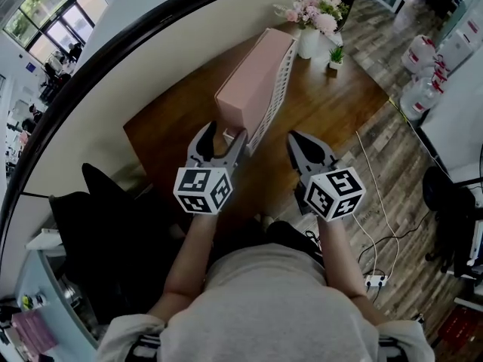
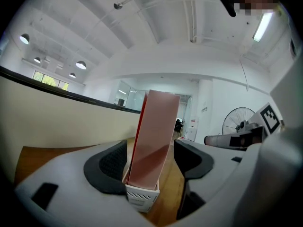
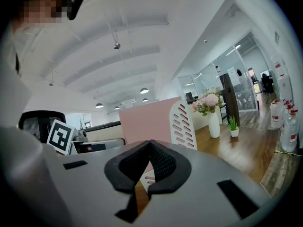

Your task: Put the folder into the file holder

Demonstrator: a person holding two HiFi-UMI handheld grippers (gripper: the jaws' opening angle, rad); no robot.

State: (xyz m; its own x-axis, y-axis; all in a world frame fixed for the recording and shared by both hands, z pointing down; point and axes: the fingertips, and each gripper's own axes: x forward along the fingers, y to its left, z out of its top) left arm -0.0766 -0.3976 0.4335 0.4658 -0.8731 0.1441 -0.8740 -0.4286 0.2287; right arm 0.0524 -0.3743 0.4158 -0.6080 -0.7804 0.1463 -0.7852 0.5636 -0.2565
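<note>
A pink folder (image 1: pixel 253 81) stands upright in the white slotted file holder (image 1: pixel 276 89) on the wooden table (image 1: pixel 332 104). My left gripper (image 1: pixel 221 143) is at the holder's near end, open. In the left gripper view the folder (image 2: pixel 154 136) and the holder's end (image 2: pixel 141 197) stand between the jaws of the left gripper (image 2: pixel 150 150), with a gap on the right side. My right gripper (image 1: pixel 302 145) hovers to the right of the holder, shut on nothing. The right gripper view shows the right gripper (image 3: pixel 150 145) with its pads together, and the folder (image 3: pixel 147 117) and holder (image 3: pixel 183 124) beyond it.
A white vase of pink flowers (image 1: pixel 313 10) and a small potted plant (image 1: pixel 336 57) stand at the table's far end. A black chair (image 1: pixel 98 232) is at my left. Water bottles (image 1: pixel 426 66) and a power strip (image 1: pixel 373 281) sit on the floor to the right.
</note>
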